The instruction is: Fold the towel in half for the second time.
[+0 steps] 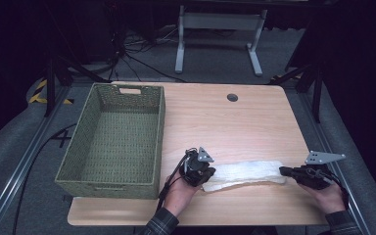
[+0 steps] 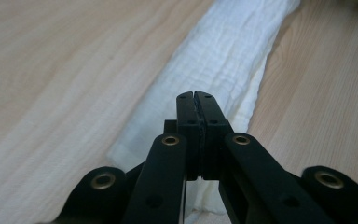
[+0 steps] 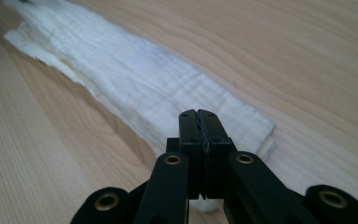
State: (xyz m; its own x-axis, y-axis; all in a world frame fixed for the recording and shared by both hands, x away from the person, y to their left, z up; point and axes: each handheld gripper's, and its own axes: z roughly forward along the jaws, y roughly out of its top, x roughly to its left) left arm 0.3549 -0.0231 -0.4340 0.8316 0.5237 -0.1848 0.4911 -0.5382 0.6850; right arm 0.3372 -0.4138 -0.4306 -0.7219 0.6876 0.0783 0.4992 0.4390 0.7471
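A long folded white cloth lies flat near the table's front edge, running left to right. My left gripper sits at its left end, held by a hand in a plaid sleeve. My right gripper sits at its right end. In the left gripper view the jaws are pressed together just over the cloth, and I see no fabric between the pads. The right gripper view shows the same: jaws shut tight above the cloth's near end, with nothing seen between them.
A large green woven basket stands on the left part of the wooden table, its near right corner close to my left hand. A round cable hole is at the far middle. Beyond the table stands a white desk frame.
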